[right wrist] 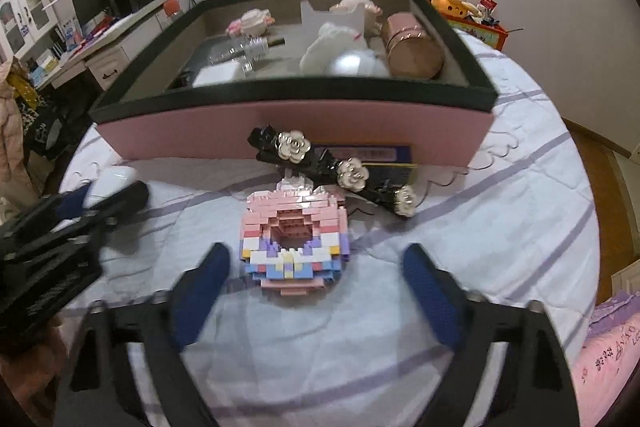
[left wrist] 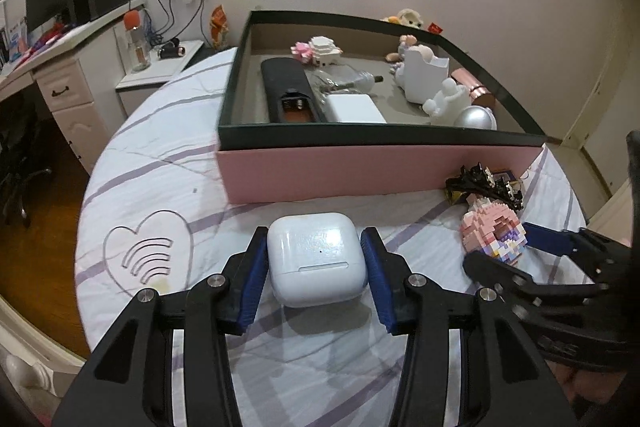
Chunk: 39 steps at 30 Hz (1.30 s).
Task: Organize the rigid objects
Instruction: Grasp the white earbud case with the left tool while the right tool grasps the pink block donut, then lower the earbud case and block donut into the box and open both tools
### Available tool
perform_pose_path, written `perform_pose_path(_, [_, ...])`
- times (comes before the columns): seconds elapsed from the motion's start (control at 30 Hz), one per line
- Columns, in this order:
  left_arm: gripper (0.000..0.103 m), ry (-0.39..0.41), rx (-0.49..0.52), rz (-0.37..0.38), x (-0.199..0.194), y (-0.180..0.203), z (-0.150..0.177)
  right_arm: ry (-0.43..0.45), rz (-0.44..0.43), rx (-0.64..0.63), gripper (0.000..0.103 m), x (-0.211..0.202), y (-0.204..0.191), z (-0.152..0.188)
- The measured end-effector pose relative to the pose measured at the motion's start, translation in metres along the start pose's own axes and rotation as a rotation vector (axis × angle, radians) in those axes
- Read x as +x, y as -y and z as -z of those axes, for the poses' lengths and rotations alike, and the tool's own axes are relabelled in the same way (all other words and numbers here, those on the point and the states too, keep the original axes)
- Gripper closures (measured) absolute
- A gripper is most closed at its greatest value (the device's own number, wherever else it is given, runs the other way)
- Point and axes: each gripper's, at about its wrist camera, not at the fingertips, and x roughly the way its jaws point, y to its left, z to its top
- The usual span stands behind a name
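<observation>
Blue-padded fingers of the left gripper [left wrist: 316,259] sit either side of the white earbud case [left wrist: 318,263], jaws apart with a sliver of gap on each side, the case resting on the bedspread [left wrist: 168,179]. Over to the right gripper [right wrist: 316,279]: its jaws stand wide apart, and the pink brick donut [right wrist: 294,239] lies flat between and just beyond the tips, untouched. Just behind the donut, a black hair clip with pale flowers [right wrist: 340,171] lies slantwise, its far end against the pink wall of the box [right wrist: 296,131].

That box, dark-rimmed, sits toward the far side of the round bed and already holds a remote [left wrist: 286,91], a white charger block [left wrist: 354,109], a silver ball [left wrist: 478,117] and a rose-gold can [right wrist: 412,47] (among other bits, blurred).

Striped bedding runs bare to the left of the case, with a stitched heart [left wrist: 148,251]. Beyond the bed's edge: a white desk [left wrist: 68,79] on the left and wood floor [right wrist: 596,167] on the right.
</observation>
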Motion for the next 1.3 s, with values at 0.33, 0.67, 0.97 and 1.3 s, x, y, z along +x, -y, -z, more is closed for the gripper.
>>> perform_pose_path(0.33, [0.056, 0.026, -0.010, 0.027, -0.013, -0.001, -0.003, 0.033, -0.067, -0.006, 0.050, -0.024, 0.003, 0.004])
perform_pose_path(0.67, [0.056, 0.099, -0.003, 0.050, -0.041, 0.003, -0.028, 0.163, -0.105, 0.005, 0.050, -0.082, 0.022, -0.030])
perform_pose_path(0.97, [0.056, 0.154, 0.000, 0.051, -0.043, 0.003, -0.067, 0.152, 0.004, -0.017, 0.050, -0.045, 0.046, -0.087])
perform_pose_path(1.3, [0.056, 0.134, 0.016, 0.073, -0.010, 0.013, -0.097, 0.110, 0.059, -0.067, 0.050, -0.018, 0.046, -0.101])
